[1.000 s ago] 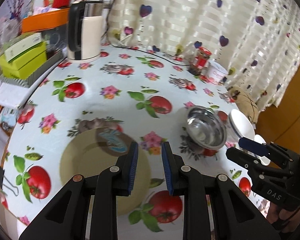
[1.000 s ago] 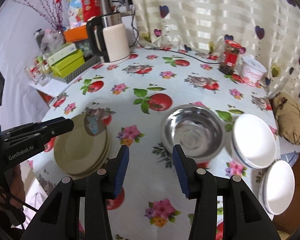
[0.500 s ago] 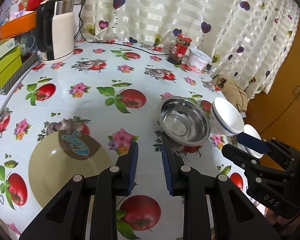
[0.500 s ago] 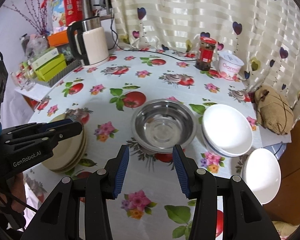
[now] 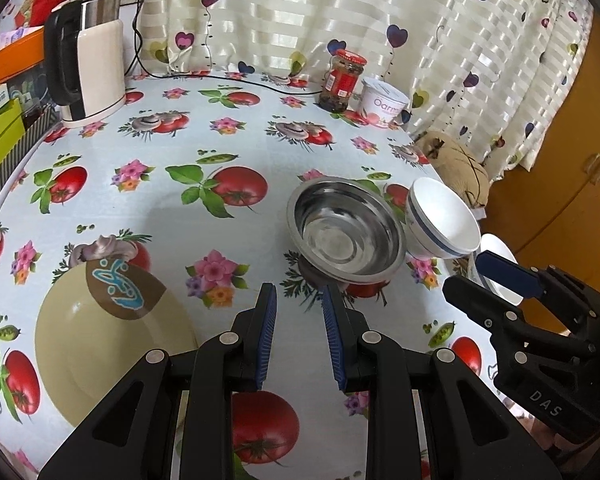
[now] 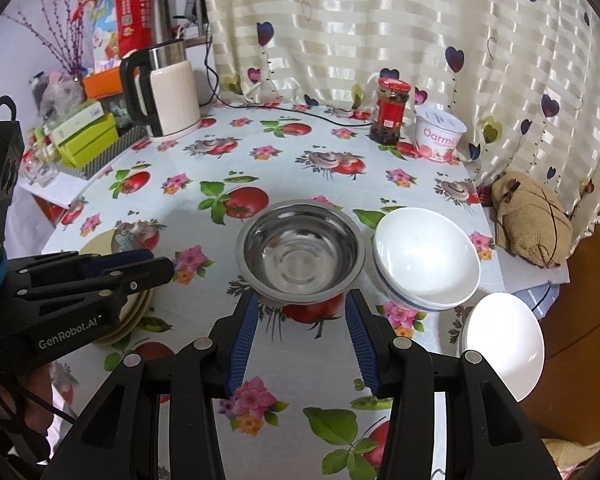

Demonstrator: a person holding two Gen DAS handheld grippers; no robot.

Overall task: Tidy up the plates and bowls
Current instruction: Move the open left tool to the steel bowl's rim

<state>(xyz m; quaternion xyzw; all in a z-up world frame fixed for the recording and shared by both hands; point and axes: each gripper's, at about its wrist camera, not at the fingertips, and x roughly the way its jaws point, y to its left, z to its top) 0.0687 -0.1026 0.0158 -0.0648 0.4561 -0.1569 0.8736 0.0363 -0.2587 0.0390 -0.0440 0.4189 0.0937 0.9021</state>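
Note:
A steel bowl (image 5: 346,232) (image 6: 300,250) stands mid-table on the tomato-print cloth. Right of it sit stacked white bowls (image 5: 442,222) (image 6: 426,258), and a white dish (image 6: 504,344) lies at the table's right edge. A stack of beige plates (image 5: 100,344) (image 6: 100,240) rests at the left. My left gripper (image 5: 299,296) (image 6: 140,264) is open with a narrow gap and holds nothing, between the plates and the steel bowl. My right gripper (image 6: 300,300) (image 5: 466,272) is open and empty, its fingertips just short of the steel bowl's near rim.
At the back stand a kettle (image 5: 88,68) (image 6: 168,88), a red-lidded jar (image 6: 392,112) and a yogurt tub (image 6: 440,136). A brown wrapped bundle (image 6: 532,220) lies at the right edge. Green boxes (image 6: 88,136) and clutter fill a shelf on the left.
Both grippers have moved right across the table. The left one has left the beige plates and come close to the steel bowl. The right one now faces the steel bowl squarely. Jaws unchanged.

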